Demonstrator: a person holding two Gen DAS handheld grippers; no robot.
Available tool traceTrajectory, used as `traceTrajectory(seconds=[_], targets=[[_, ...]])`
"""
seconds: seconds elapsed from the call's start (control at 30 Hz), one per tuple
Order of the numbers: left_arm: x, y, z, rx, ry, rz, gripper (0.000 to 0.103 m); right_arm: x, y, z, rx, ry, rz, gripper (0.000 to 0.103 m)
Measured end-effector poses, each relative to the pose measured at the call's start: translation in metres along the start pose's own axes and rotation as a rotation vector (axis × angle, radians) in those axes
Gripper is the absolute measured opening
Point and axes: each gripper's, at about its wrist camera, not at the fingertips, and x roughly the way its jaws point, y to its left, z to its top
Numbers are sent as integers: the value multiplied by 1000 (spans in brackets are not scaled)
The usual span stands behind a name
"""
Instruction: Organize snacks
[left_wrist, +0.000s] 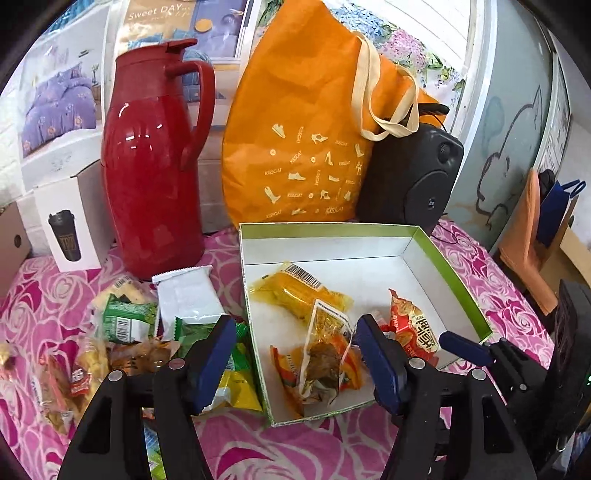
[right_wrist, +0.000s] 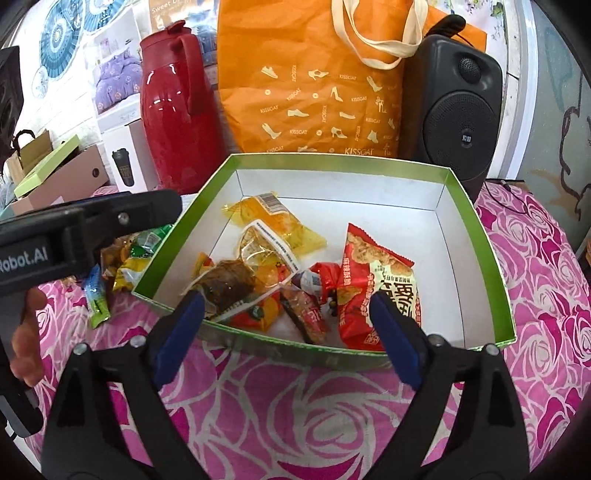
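A green-rimmed white box (left_wrist: 436, 254) (right_wrist: 480, 236) sits on the pink rose cloth. It holds several snack packs: a yellow pack (left_wrist: 295, 291) (right_wrist: 280, 221), a clear pack with a brown snack (left_wrist: 325, 354) (right_wrist: 236, 280) and a red crisp pack (left_wrist: 413, 328) (right_wrist: 380, 280). Loose snacks (left_wrist: 129, 325) (right_wrist: 125, 266) lie left of the box, among them a white pack (left_wrist: 188, 295). My left gripper (left_wrist: 295, 362) is open and empty over the box's front left corner. My right gripper (right_wrist: 288, 332) is open and empty at the box's front wall.
A red thermos jug (left_wrist: 155, 166) (right_wrist: 173, 110), an orange tote bag (left_wrist: 303, 122) (right_wrist: 314, 74) and a black speaker (left_wrist: 413, 177) (right_wrist: 458, 110) stand behind the box. A white cup carton (left_wrist: 70, 221) and cardboard boxes (right_wrist: 59, 177) are at the left.
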Motion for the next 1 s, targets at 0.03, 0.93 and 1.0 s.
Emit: traceTrajectory(seconds=[0.03,0.93,1.0], targets=[[-3,0,-1,1,0,5,69,-4,2,1,-3,-6,-2,92],[-141,142,-92,-289,-75,201,69,-48,116,-15,-111,3,263,102],[-143,156,-103,-318,-65,222,69,-36,135,-17,-142,37,285,102]])
